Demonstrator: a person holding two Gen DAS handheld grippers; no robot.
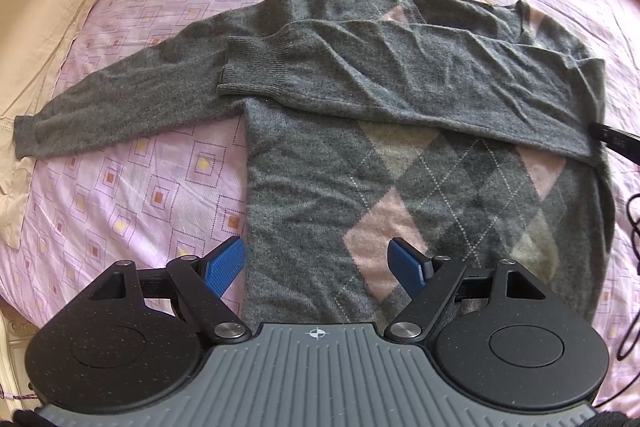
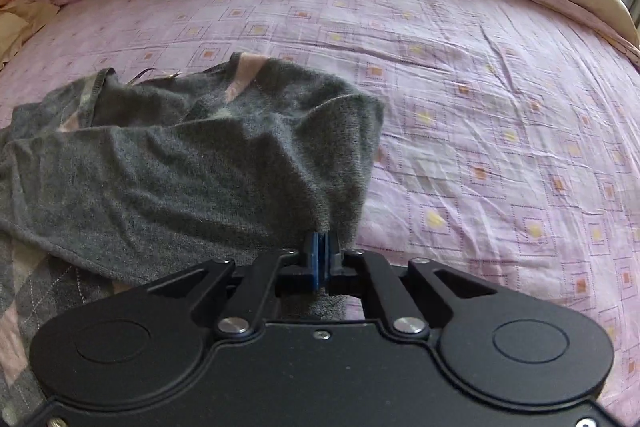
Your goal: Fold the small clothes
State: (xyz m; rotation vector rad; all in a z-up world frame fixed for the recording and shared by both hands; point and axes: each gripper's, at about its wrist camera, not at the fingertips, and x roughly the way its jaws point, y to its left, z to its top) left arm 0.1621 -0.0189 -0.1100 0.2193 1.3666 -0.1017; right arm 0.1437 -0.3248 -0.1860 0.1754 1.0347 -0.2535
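Pinched between the blue pads of the right gripper (image 2: 321,254), the sweater (image 1: 420,195) looks soft, light and limp. Its folded side edge suits pinching. Just above the hem, the left gripper (image 1: 318,265) hovers with its jaws apart and empty.

Sweater (image 1: 400,187) – fuzzy matt knit; bedsheet (image 1: 160,195) – smooth printed cloth.

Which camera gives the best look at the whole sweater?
The left wrist view: the sweater lies spread out there, one sleeve folded across its chest. The right wrist view shows only a bunched shoulder part, close up.
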